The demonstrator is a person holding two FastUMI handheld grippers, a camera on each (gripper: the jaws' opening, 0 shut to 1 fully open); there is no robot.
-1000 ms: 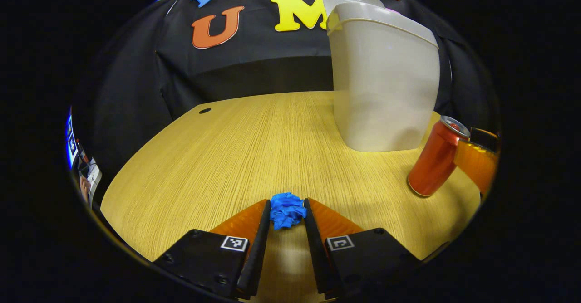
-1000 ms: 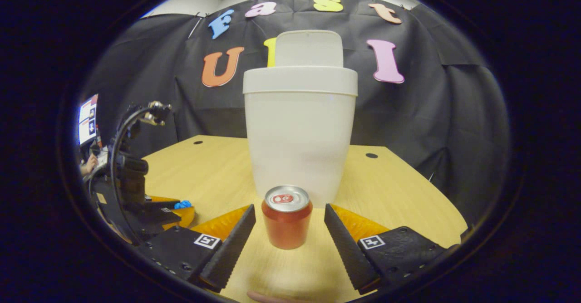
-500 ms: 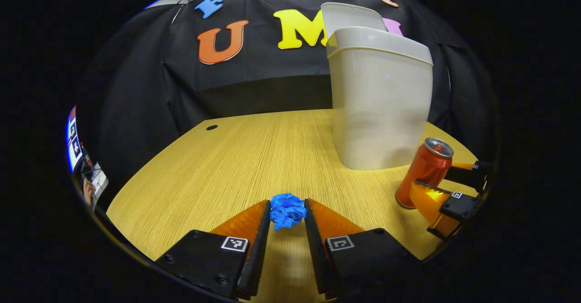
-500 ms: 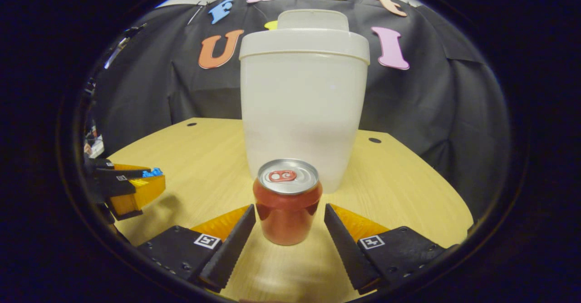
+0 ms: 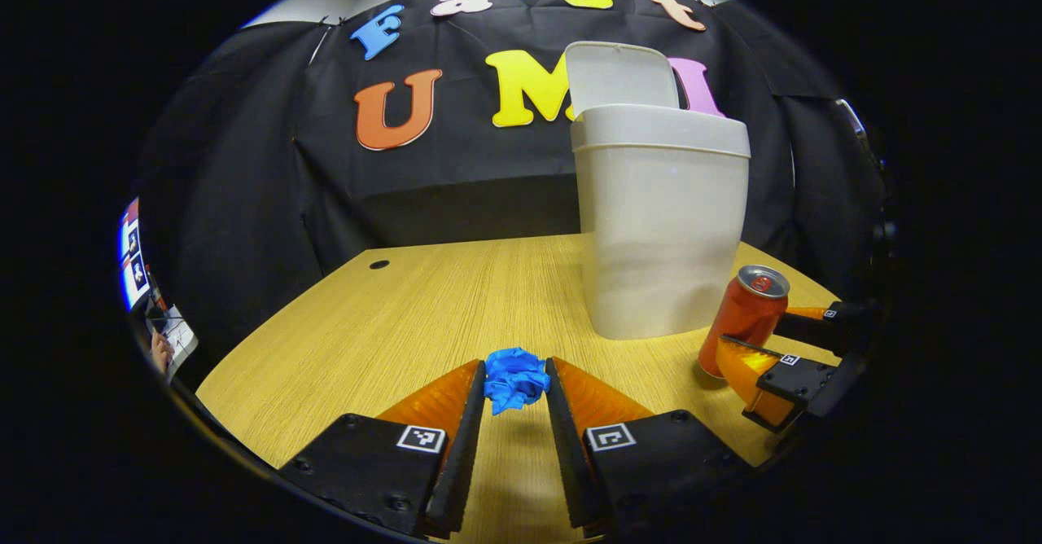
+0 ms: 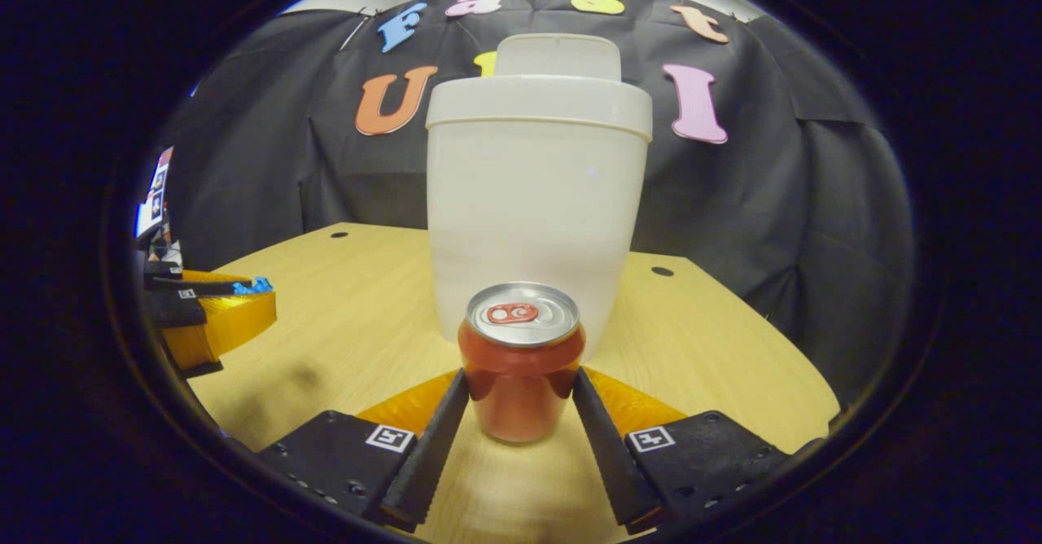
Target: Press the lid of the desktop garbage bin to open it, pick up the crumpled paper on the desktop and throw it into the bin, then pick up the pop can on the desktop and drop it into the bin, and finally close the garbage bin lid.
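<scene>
Crumpled paper [image 5: 514,379], blue, sits low at the centre of the left gripper view, pinched between the two fingers of the left gripper [image 5: 515,381], both of which press on its sides, above the wooden counter [image 5: 423,308]. Right of centre in that view stands the pale garbage bin [image 5: 661,226] with its lid [image 5: 620,78] tipped up behind the rim. At lower right of the bin the red pop can [image 5: 742,318] stands upright on the counter, with the right gripper [image 5: 761,344] around it at the right edge of the frame. In the right gripper view, the pop can [image 6: 521,361] stands at lower centre, upright, between the fingers of the right gripper [image 6: 521,385], which have narrowed to its sides and appear to touch it. Just behind the can rises the garbage bin [image 6: 533,210], lid [image 6: 558,57] raised at the top centre. At the left edge, the left gripper [image 6: 244,290] is in the air with the crumpled paper [image 6: 252,287] showing at its tips.
</scene>
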